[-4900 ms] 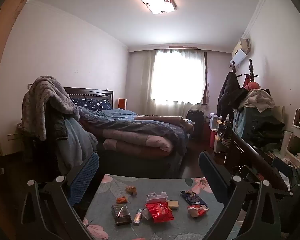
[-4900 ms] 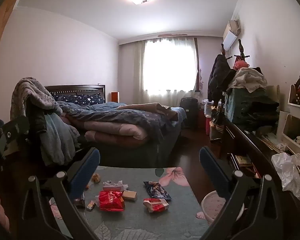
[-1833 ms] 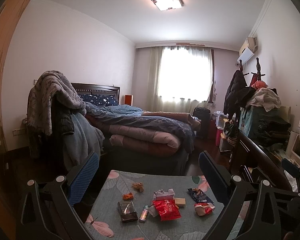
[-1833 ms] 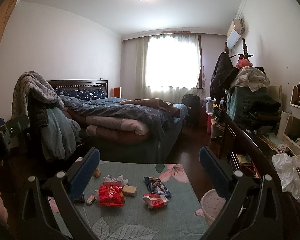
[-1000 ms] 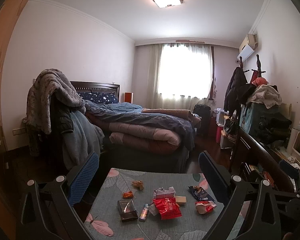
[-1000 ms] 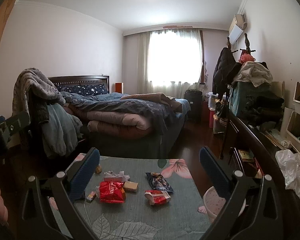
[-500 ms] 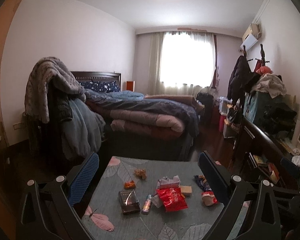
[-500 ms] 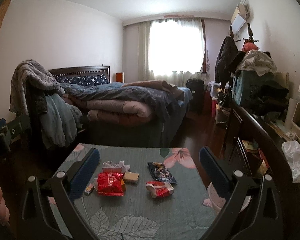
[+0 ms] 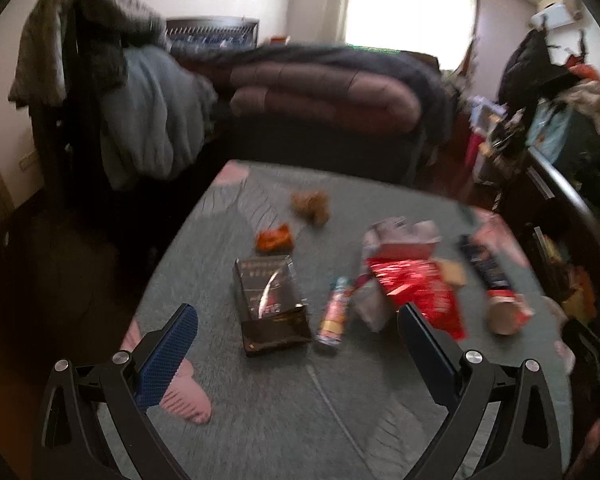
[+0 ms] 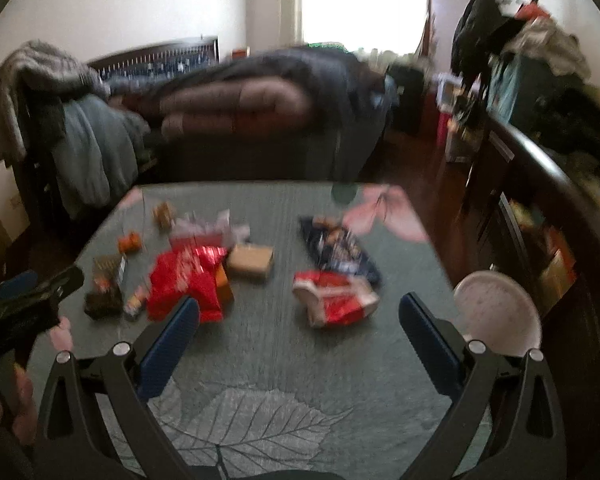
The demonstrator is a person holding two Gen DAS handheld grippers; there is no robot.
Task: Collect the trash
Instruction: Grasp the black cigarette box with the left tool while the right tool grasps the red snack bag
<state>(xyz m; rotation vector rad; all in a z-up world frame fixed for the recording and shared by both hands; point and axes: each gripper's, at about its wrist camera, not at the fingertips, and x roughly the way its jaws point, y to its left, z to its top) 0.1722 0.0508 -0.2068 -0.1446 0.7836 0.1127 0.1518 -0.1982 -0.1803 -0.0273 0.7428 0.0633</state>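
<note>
Trash lies scattered on a table with a grey-green leaf-print cloth (image 9: 340, 400) (image 10: 284, 360). In the left wrist view I see a black packet (image 9: 270, 298), a small tube (image 9: 334, 316), a red foil bag (image 9: 418, 294), an orange scrap (image 9: 274, 238) and a red-and-white wrapper (image 9: 506, 312). In the right wrist view the red foil bag (image 10: 184, 276), a tan box (image 10: 250, 262), a dark blue snack bag (image 10: 338, 250) and the red-and-white wrapper (image 10: 336, 296) show. My left gripper (image 9: 298, 340) and right gripper (image 10: 298, 330) are open and empty, above the table's near side.
A white bin (image 10: 496, 312) stands at the table's right side. A dark dresser (image 10: 540, 208) piled with clothes runs along the right. A bed with quilts (image 9: 324, 96) lies behind the table, and a chair draped with clothes (image 9: 100, 92) is at the left.
Both grippers have tilted down and moved closer to the table; the trash now looms larger and lower in both views. Both stay open. The frames are motion-blurred.
</note>
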